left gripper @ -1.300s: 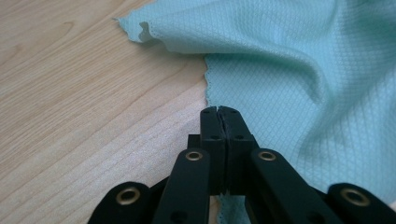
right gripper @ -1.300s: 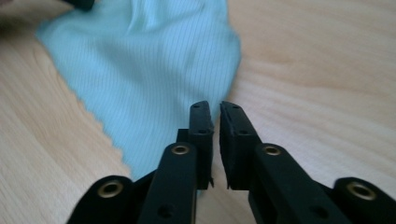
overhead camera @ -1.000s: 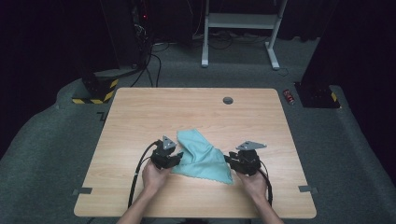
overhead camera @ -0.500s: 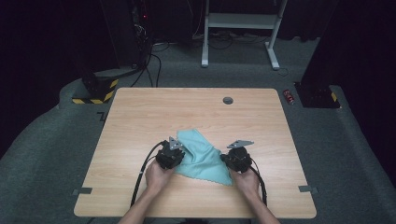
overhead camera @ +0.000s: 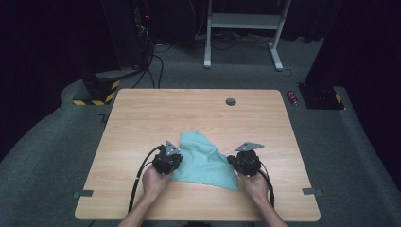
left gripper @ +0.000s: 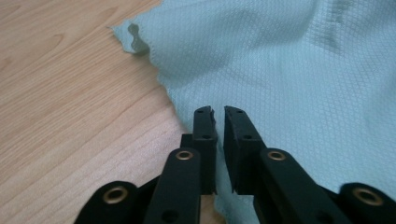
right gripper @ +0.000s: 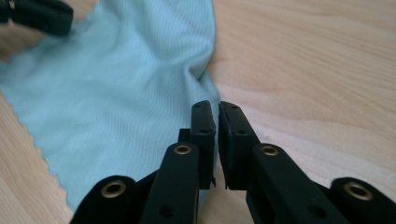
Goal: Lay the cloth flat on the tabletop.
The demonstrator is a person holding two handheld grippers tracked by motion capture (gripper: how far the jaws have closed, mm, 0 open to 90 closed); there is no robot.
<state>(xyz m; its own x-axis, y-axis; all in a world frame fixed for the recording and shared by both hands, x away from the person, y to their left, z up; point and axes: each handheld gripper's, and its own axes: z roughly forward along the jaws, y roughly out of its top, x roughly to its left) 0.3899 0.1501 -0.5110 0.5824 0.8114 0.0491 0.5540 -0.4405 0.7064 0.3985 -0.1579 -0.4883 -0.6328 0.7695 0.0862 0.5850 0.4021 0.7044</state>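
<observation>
I have both grippers down on the teal cloth (overhead camera: pixel 204 160), which lies crumpled on the near half of the worktop (overhead camera: pixel 142 109), closer to its near edge than its far one. My left gripper (left gripper: pixel 218 112) sits at the cloth's left edge, my right gripper (right gripper: pixel 212 106) at its right edge.

Both pairs of jaws have just been closing and now stand almost together with a thin slit between them. In the left gripper view the fabric runs under and between the jaws, but I cannot tell whether the pads actually pinch it. The right gripper view is the same: the hem (right gripper: pixel 212 70) passes right at the tips, and whether any cloth is caught there is hidden.

That is my main worry. If either grip has only the very fringe, or nothing, a lift will leave that side on the wood and the cloth will swing from one corner. The right side looks riskier, since the jaws straddle the hem itself. Pulling my hands apart too hard could also drag a thin bite out. And pressing the tips into the wood may push a fold aside rather than gather it.
</observation>
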